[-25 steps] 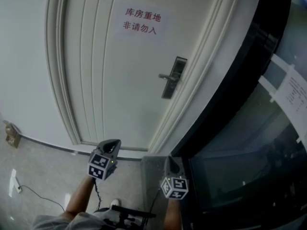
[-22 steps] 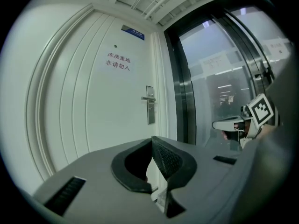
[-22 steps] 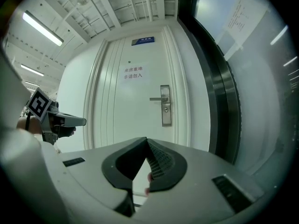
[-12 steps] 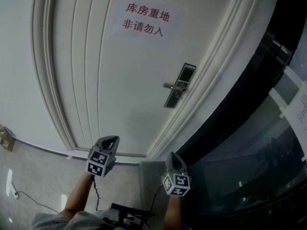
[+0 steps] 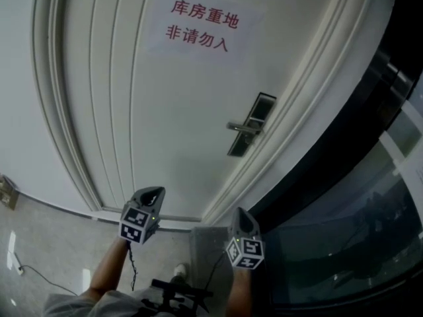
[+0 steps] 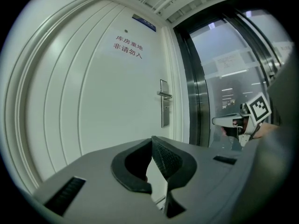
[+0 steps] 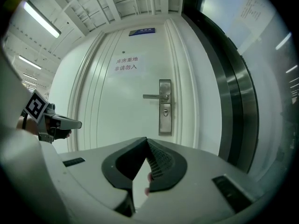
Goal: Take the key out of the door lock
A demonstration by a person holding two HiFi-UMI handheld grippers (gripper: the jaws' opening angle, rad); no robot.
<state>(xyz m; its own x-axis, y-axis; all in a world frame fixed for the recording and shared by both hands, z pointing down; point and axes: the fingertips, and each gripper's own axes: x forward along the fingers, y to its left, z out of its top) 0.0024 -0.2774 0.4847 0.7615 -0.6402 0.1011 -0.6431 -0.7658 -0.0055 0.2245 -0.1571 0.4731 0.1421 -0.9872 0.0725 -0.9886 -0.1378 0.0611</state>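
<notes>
A white door fills the head view, with a metal lock plate and lever handle at its right side. In the right gripper view the lock plate stands straight ahead, with the keyhole under the handle; the key is too small to make out. My left gripper and right gripper are held low, well short of the door. Both are shut and hold nothing: the left gripper's jaws meet at the tips, and so do the right gripper's.
A paper sign with red characters is stuck on the door above the lock. A dark glass wall with a steel frame runs along the right. A wall socket and a cable lie at the floor on the left.
The door and its lock plate have grown larger and slid right and down in the head view, as the view nears the door. Both grippers keep their places and stay shut.
</notes>
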